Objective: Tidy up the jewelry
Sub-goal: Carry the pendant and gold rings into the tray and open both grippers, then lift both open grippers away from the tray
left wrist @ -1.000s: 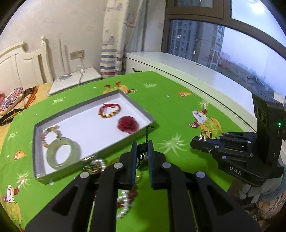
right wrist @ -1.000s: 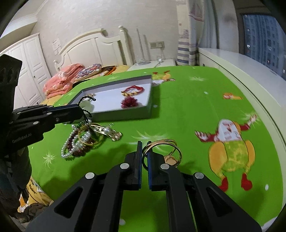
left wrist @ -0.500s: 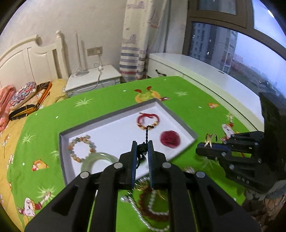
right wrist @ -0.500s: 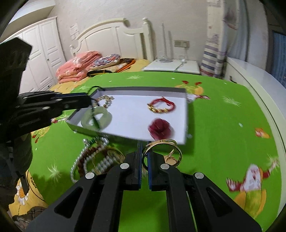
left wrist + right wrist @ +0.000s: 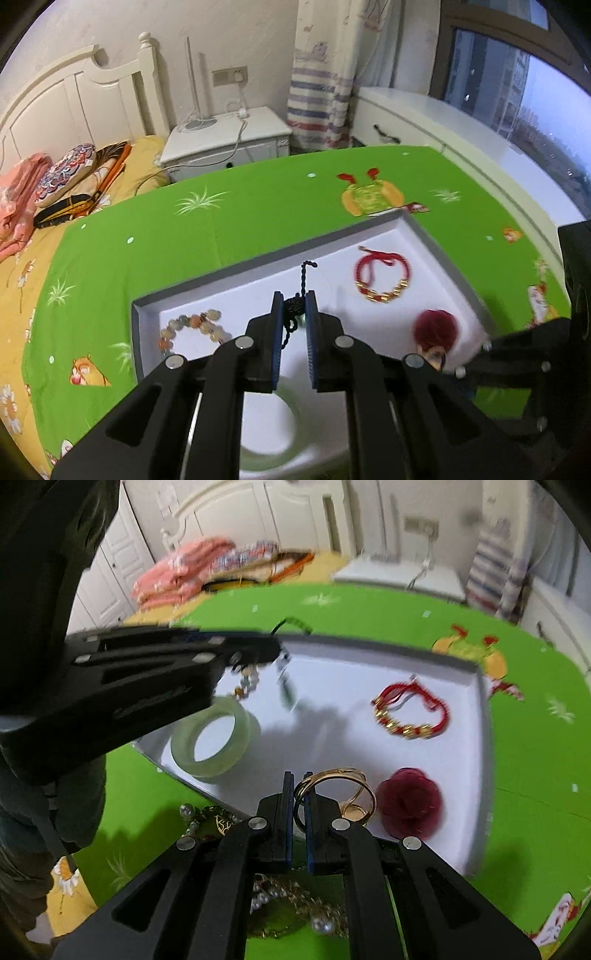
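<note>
On the green bedspread [image 5: 258, 206] the white tray [image 5: 436, 240] lies right below both grippers, left gripper [image 5: 293, 314] clenching a black cord [image 5: 303, 277], right gripper [image 5: 299, 794] a gold bangle [image 5: 334, 775].

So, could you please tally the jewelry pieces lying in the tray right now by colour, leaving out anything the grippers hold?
Red: 2, the red cord bracelet with gold beads and the dark red flower piece.
Pale green: 1, the jade bangle.
Mixed pastel: 1, the beaded bracelet.
Total: 4 in the tray.
</note>
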{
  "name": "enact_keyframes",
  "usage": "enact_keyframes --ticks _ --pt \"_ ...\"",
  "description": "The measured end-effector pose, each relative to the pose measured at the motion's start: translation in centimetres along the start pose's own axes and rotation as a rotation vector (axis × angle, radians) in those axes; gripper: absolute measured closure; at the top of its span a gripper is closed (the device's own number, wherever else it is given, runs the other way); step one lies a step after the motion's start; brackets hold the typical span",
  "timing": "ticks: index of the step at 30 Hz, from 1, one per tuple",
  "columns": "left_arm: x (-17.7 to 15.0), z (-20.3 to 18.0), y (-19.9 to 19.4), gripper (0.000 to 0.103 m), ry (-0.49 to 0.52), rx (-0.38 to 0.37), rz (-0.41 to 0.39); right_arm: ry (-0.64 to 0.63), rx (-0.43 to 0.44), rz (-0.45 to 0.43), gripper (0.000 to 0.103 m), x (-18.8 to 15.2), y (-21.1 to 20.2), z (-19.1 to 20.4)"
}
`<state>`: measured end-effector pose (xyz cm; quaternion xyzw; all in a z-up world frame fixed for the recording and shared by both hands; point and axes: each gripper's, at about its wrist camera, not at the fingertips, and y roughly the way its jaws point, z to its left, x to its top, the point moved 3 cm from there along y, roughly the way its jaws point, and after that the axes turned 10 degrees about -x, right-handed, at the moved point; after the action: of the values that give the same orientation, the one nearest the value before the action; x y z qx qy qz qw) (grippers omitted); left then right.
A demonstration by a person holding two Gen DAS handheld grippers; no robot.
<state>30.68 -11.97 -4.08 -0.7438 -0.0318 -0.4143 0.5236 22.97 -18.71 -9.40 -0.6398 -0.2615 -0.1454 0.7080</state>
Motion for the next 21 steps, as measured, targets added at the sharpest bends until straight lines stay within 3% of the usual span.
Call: enact_keyframes --ticks 4,7,8,9,10,11,12,21 --pt "0.1 0.9 1.7 0.091 0.009 0.089 0.014 -0.010 0.048 0.125 0.096 0.7 2.2 0.7" --pt "-0.2 1.9 2.2 0.089 -0.008 0.153 0.013 -0.018 0.058 0.154 0.093 1.7 2.8 1.2" --pt "-0.4 2.2 2.2 0.083 -0.015 0.162 0.011 -0.021 0.072 0.152 0.089 1.9 2.8 1.3" --pt "-0.6 2.6 2.2 0.079 -0.027 0.165 0.010 -0.026 0.090 0.146 0.078 2.1 2.7 1.6" --pt "-0.8 3.2 2.1 0.069 -0.046 0.165 0.004 -0.027 0.098 0.140 0.066 2.2 2.7 1.7" --pt "-0.9 3.5 1.9 0.061 -0.053 0.167 -0.003 -0.027 0.100 0.136 0.039 2.3 2.6 1.7" --pt "-1.1 3.8 1.7 0.058 -0.056 0.172 -0.010 -0.029 0.103 0.127 0.030 2.3 2.4 1.7" --pt "-2.4 4.9 0.2 0.041 -0.067 0.218 -0.047 -0.111 0.063 0.076 0.031 3.1 -0.3 2.1"
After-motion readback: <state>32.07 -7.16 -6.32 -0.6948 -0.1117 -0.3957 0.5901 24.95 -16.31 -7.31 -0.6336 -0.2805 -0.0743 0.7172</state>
